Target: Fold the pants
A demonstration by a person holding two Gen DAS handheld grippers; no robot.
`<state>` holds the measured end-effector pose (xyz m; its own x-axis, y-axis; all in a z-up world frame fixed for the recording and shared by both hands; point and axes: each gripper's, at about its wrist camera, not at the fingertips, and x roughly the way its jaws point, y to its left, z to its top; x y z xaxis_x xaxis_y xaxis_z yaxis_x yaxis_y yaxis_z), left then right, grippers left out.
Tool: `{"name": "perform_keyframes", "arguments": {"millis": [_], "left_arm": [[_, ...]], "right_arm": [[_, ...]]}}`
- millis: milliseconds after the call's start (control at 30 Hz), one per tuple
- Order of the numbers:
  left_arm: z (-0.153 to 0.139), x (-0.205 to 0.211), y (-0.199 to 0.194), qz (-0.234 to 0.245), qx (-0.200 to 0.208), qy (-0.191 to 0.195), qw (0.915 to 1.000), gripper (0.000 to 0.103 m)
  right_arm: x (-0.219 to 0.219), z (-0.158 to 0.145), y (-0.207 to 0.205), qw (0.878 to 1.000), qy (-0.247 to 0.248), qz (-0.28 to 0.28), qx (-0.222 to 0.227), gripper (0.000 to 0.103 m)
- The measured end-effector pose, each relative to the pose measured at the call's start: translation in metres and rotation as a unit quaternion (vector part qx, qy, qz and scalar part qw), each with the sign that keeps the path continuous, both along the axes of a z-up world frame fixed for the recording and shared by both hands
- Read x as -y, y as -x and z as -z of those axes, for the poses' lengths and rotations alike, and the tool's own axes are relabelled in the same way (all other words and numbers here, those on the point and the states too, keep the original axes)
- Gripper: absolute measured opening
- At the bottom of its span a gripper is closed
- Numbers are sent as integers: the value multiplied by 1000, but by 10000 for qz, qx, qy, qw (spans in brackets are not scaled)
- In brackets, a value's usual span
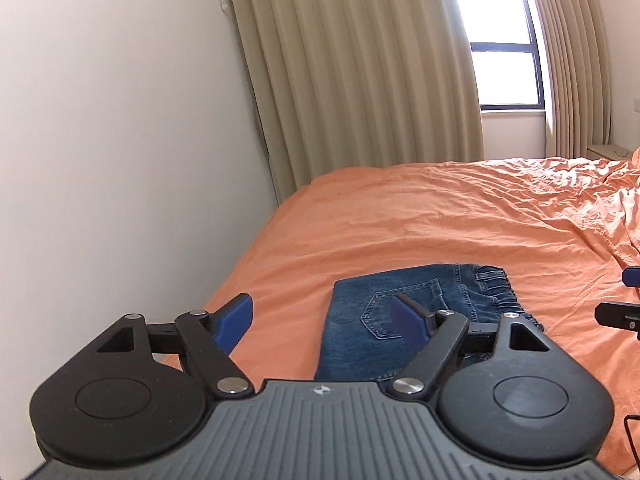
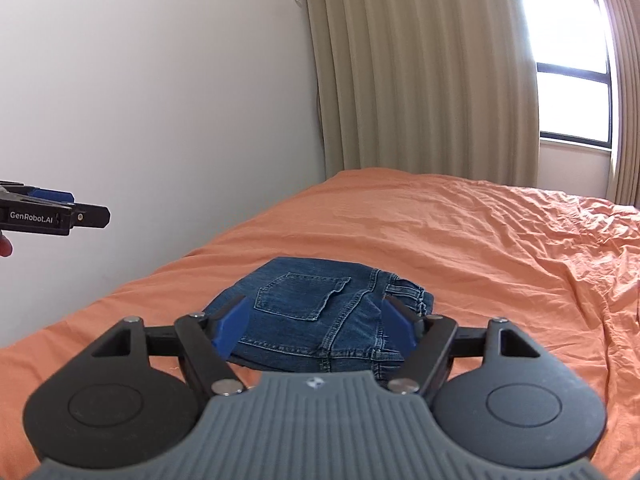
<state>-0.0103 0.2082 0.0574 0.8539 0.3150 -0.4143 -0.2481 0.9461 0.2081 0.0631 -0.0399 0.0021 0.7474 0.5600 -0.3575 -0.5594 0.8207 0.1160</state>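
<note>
On the orange bed [image 1: 420,216], in the left wrist view, the pants [image 1: 404,304] are lying as a compact folded bundle of dark blue denim, a stitched back pocket facing up and the gathered elastic waistband bunching along the right side. The bedsheet is showing fine creases near the bundle and deeper rumples toward the far right. The left tongs [image 1: 324,322] are hovering above the near-left part of the bundle, spread wide with nothing between their flat blue pads, the black linkages and ribbed grey body filling the bottom. A plain white wall [image 1: 120,120] is rising at left, and pleated beige curtains [image 1: 352,72] are hanging beside a bright window [image 1: 500,40]. In the right wrist view, the same denim pants [image 2: 316,308] are lying folded close in front of the right tongs [image 2: 316,326], whose blue pads are standing wide apart, one over each side of the bundle, gripping nothing. The pocket seams and orange-tan stitching are showing clearly. The left tongs [image 2: 80,212] are jutting in from the left edge, well apart from the jeans.
</note>
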Motion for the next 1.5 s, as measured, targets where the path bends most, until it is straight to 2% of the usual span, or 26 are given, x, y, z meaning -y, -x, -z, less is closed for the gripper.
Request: {"name": "perform_keyframes", "arguments": {"millis": [67, 133, 200, 267, 400, 600, 900, 1500], "left_arm": [[10, 18, 8, -177, 152, -82, 9997, 98], [22, 32, 14, -444, 262, -137, 9986, 99], [36, 45, 18, -566, 332, -148, 9977, 99], [48, 53, 20, -580, 219, -86, 9980, 99], [74, 63, 12, -561, -162, 191, 9981, 99], [109, 71, 9, -763, -659, 459, 9938, 99], [113, 69, 14, -813, -785, 755, 9907, 99], [109, 70, 13, -787, -798, 737, 9910, 99]], "right_arm": [[2, 4, 16, 9999, 36, 105, 81, 71], [5, 9, 30, 9997, -31, 224, 117, 81], [8, 15, 39, 9994, -134, 300, 71, 80], [9, 22, 46, 9991, -157, 386, 34, 80], [3, 40, 54, 9977, 165, 659, 15, 80], [6, 70, 46, 9949, 270, 913, -331, 80], [4, 78, 34, 9943, 204, 878, -573, 81], [9, 74, 36, 9949, 106, 786, -616, 81]]}}
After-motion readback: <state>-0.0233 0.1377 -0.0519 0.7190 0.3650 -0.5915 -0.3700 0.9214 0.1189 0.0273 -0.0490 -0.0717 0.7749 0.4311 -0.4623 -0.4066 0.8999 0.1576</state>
